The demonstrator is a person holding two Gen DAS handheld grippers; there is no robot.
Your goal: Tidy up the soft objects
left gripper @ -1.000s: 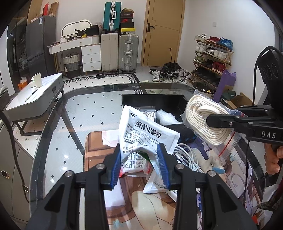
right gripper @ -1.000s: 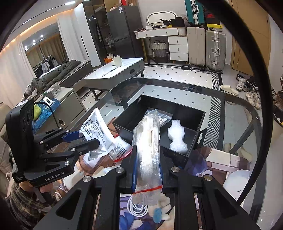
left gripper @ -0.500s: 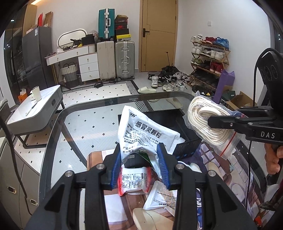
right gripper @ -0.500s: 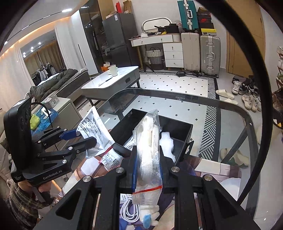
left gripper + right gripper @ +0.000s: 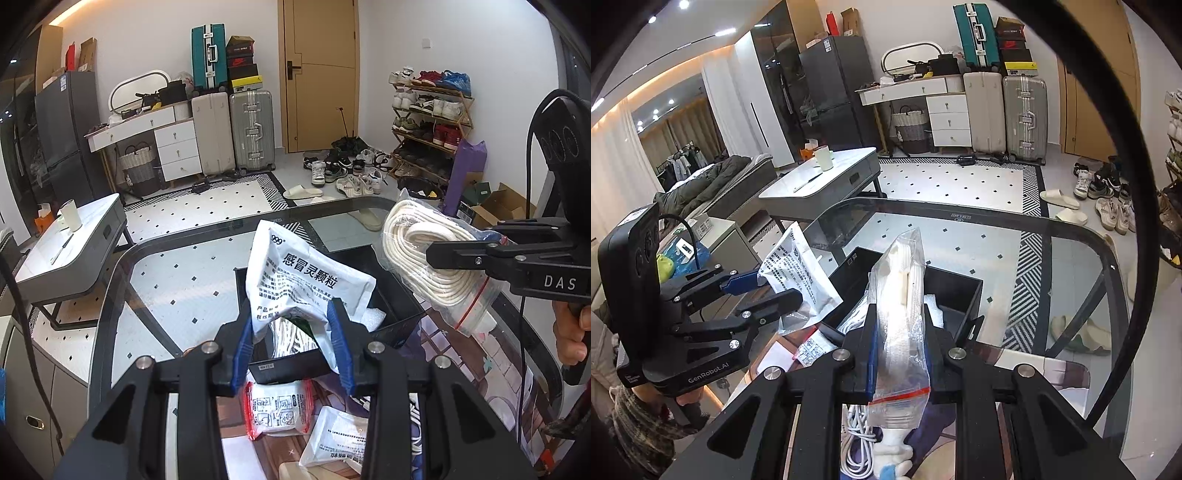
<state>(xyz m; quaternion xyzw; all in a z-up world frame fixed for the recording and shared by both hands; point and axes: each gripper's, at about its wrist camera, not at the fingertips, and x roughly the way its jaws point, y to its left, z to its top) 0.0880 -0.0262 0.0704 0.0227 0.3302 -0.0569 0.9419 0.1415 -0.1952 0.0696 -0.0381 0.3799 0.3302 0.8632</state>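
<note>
Medicine sachet (image 5: 306,280), white with printed text, is pinched in your left tongs (image 5: 293,345) above the black bin (image 5: 399,295) on the glass desk (image 5: 177,273); your right tongs (image 5: 899,354) clamp a bagged rope coil (image 5: 901,306) beside it.

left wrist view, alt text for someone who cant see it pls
The left gripper pinches a white medicine pouch above a black bin on a glass table. At right, the right gripper holds a bagged coil of white rope.

White walls (image 5: 424,92), patterned floor (image 5: 207,210)
</note>
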